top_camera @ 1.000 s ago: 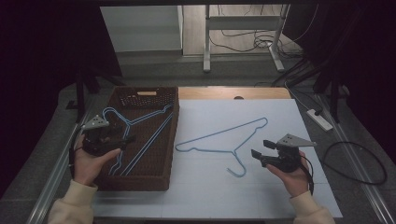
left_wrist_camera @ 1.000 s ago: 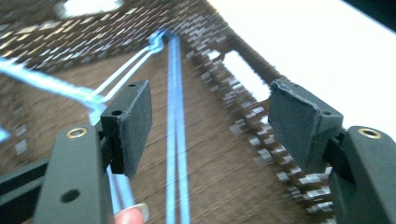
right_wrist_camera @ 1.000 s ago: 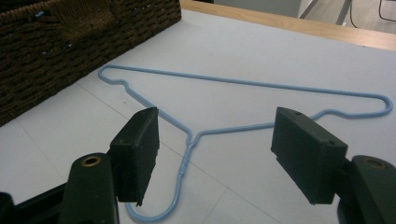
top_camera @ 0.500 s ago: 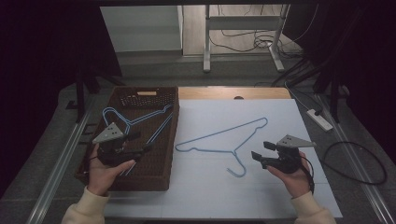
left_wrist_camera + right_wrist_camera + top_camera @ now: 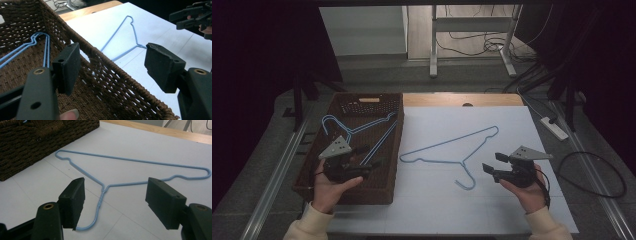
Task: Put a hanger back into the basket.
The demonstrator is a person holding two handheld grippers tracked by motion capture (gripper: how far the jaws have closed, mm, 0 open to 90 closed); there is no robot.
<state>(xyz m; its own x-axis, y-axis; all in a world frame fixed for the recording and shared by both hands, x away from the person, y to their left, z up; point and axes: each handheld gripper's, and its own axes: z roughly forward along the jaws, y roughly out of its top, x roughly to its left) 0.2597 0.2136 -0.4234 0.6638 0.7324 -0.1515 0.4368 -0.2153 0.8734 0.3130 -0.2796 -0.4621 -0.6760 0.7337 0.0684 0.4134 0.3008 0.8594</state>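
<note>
Progress stands at roughly one item moved: one blue hanger (image 5: 455, 152) lies flat on the white sheet (image 5: 512, 210) at the centre of the high view, its hook toward the bottom edge, clear of the wicker basket (image 5: 377, 192).

Basket contents: at least two more blue hangers (image 5: 362, 131) rest inside, overlapping, in the upper half of the basket at left of frame. They appear yet to be taken out, as I judge it.

Left gripper (image 5: 368, 165) hovers over the basket's lower right part, jaws spread wide, nothing between them.

Right gripper (image 5: 492, 162) sits at lower right of the sheet, jaws likewise apart and empty, pointing at the hanger's hook without touching it.
</note>
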